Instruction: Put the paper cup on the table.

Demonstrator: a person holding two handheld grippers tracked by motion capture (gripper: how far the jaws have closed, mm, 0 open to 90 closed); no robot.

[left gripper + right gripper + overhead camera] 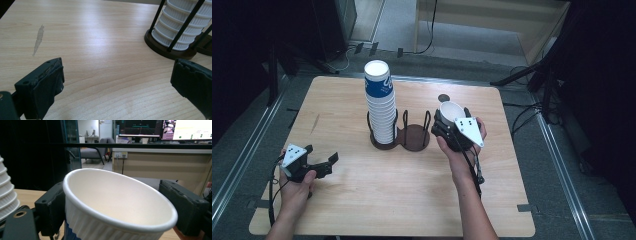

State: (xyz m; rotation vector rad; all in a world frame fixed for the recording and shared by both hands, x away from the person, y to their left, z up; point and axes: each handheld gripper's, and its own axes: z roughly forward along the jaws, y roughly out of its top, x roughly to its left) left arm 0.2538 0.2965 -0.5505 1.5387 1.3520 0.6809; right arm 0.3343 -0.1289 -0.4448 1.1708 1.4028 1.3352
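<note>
One cup held up
The right tool (452, 120) grips a white cup (451, 109); the left tool (319, 157) is wide open near the tabletop (362, 200).

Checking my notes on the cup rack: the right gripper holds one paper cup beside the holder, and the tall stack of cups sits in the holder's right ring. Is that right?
Not quite. The tall stack of cups sits in the left ring of the holder, as the high view shows; its right ring is empty. The right gripper does hold one paper cup beside it.

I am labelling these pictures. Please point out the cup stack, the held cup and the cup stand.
cup stack (379, 105), high view, middle of its ribbed side
held cup (117, 202), right gripper view, inside wall
cup stand (414, 138), high view, bare round base
</note>
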